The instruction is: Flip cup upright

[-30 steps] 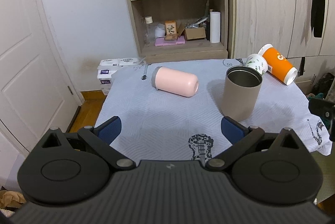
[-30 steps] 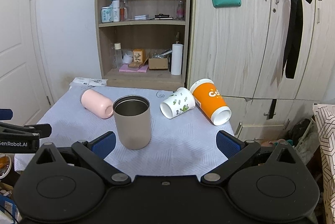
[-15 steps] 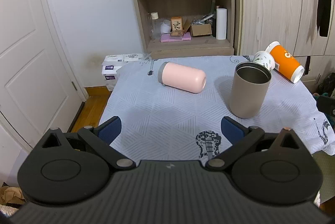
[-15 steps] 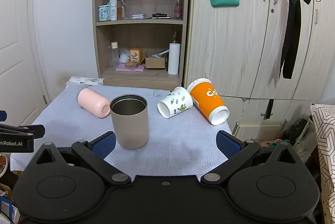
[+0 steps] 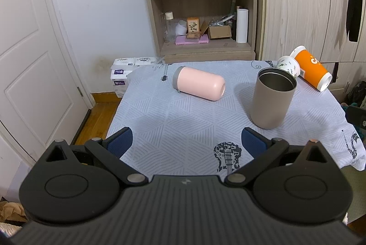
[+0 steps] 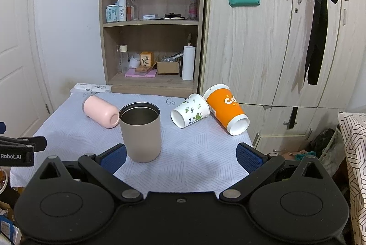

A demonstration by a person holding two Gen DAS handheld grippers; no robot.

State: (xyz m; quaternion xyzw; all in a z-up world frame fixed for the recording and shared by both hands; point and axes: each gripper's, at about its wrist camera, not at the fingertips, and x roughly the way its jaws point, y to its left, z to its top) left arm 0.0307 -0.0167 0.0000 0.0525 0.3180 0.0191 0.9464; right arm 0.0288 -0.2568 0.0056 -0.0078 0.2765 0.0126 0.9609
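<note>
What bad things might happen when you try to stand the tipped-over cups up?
1. The orange cup lies with its open end by the table's right edge; a nudge might roll it off.
2. The white leaf-print cup lies right against it, so grabbing one may shove the other.
3. The upright tan tumbler stands near the pink cup; a careless reach might topple it.

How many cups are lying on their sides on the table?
3: a pink cup with grey rim at far left, a white leaf-print paper cup and an orange paper cup touching at far right. The tan metal cup stands upright.
</note>
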